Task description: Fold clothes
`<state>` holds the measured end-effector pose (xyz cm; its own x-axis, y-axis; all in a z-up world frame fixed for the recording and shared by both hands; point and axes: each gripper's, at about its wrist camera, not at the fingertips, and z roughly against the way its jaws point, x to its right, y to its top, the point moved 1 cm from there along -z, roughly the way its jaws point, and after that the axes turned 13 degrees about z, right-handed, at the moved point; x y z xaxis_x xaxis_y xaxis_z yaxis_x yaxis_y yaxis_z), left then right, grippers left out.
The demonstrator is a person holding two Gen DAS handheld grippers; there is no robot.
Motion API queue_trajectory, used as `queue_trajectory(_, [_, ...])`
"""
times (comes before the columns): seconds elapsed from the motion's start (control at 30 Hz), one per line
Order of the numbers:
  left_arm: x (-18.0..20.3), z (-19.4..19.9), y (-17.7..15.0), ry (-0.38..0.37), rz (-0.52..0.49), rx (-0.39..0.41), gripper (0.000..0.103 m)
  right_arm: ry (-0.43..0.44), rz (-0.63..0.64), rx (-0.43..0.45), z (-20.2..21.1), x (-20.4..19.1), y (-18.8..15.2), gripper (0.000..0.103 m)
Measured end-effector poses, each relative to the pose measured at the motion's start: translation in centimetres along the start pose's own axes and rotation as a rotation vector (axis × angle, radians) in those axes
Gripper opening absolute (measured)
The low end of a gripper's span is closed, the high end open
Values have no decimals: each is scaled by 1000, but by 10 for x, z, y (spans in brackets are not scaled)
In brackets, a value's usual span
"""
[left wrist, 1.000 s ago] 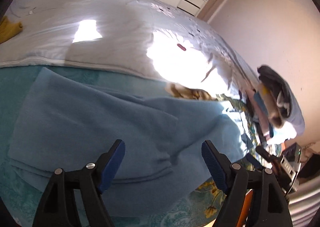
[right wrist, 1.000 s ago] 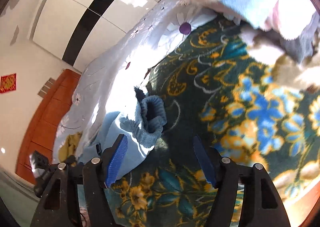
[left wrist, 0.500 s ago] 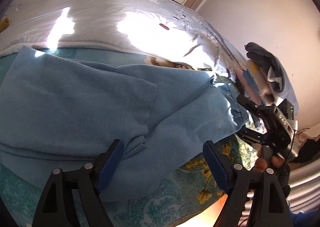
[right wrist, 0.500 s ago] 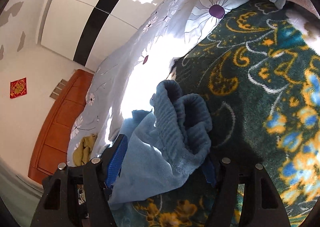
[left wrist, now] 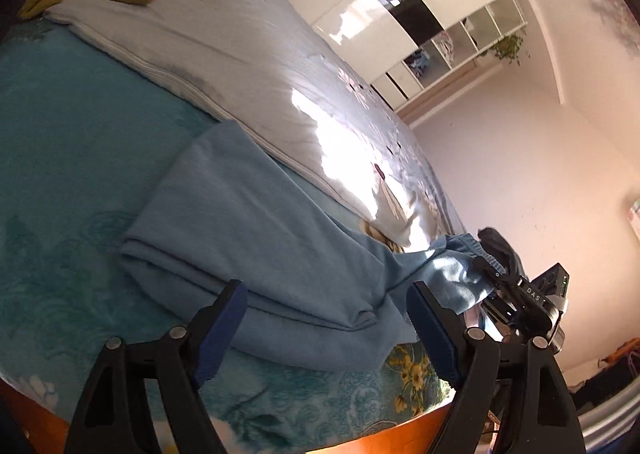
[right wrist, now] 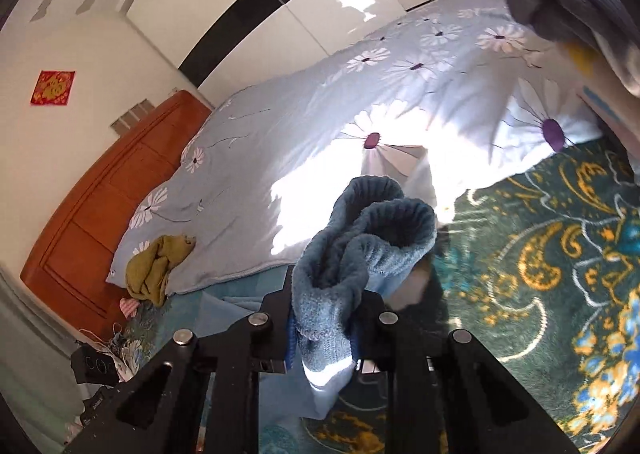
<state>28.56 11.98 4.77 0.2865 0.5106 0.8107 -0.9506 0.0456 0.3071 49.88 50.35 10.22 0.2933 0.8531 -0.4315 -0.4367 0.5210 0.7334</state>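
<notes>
Right wrist view, nearest first: the right gripper (right wrist: 324,328) has just been closing, and its jaws are now clenched on the ribbed cuff (right wrist: 360,250) of the blue garment (left wrist: 256,238), which bunches up thick between them. The cuff is a soft, fuzzy knit. I judge it light and limp, not slippery, and in no way fragile; it will sag and stretch rather than keep a line, so the doubled rib is the sound place to hold, where the cloth is thickest.

Left wrist view: the left gripper (left wrist: 326,318) is released, jaws wide, with nothing between the pads; it hangs just over the near folded edge of the garment. That edge, where layers stack, looks the best hold for this hand, taken through all layers so none slips out. The garment lies on the teal blanket (left wrist: 60,157) at the bed's near side, its body to the left, the held cuff to the right, lifted.

Farther off lies the daisy quilt (right wrist: 360,93), with a mustard cloth (right wrist: 158,268) at its far-left corner and a grey pile (right wrist: 580,5) cut off at the right.

Hard to tell: what sort of garment it is, how many layers it has, and whether the right pads hold one cuff or two. Sun glare washes out the quilt's middle.
</notes>
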Motion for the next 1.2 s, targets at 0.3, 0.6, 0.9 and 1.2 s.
queue_trajectory(0.3, [-63,61,27,-58,158,155,84,109,287,-57,-68,-141,37,21])
queue_trajectory(0.6, [-96,70,26,-51,251,183,84,163,421,-351,-191,-223,-55,21])
queue_trajectory(0.9, [-86,50,31,-67,255,142,84,276,486,-385,-173,-238,-75,53])
queue_trajectory(1.2, [-47,-6,46,-28,164,12,84,243,372,-268,-104,-163,-57,54])
